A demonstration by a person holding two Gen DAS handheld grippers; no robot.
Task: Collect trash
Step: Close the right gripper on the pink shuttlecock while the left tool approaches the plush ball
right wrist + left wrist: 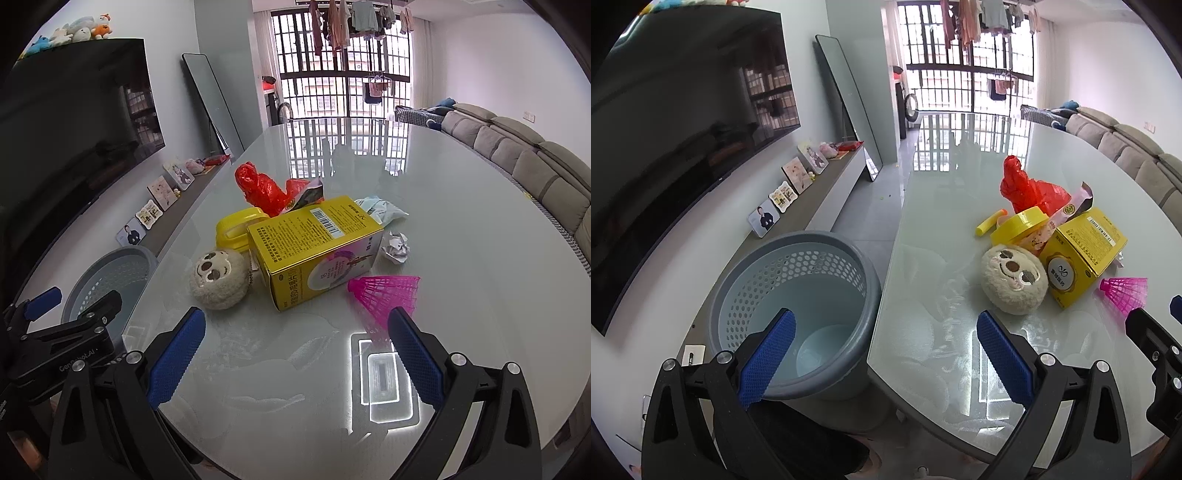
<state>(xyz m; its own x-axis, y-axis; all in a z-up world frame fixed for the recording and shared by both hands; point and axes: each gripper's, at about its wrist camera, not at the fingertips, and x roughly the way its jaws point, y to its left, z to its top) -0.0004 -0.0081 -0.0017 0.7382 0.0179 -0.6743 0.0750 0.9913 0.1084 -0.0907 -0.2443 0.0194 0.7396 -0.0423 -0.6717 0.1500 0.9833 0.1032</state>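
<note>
A grey perforated bin (798, 306) stands on the floor by the table's left edge, also visible as the bin (110, 273) in the right wrist view. On the glossy white table (461, 229) lies a cluster: a yellow carton (314, 247), a red plastic bag (262, 188), a crumpled paper ball (396, 246), a pale plastic packet (380, 208), a pink shuttlecock (388, 291), a round plush toy (218, 278) and a yellow tape roll (236, 227). My left gripper (886, 354) is open, straddling the bin rim and table edge. My right gripper (295, 354) is open over bare table, short of the carton.
A large dark TV (676, 129) hangs on the left wall over a low console (812, 199) with photo frames. A mirror (849, 107) leans further back. A grey sofa (535, 170) runs along the table's right side. A yellow foam dart (991, 221) lies beside the tape roll.
</note>
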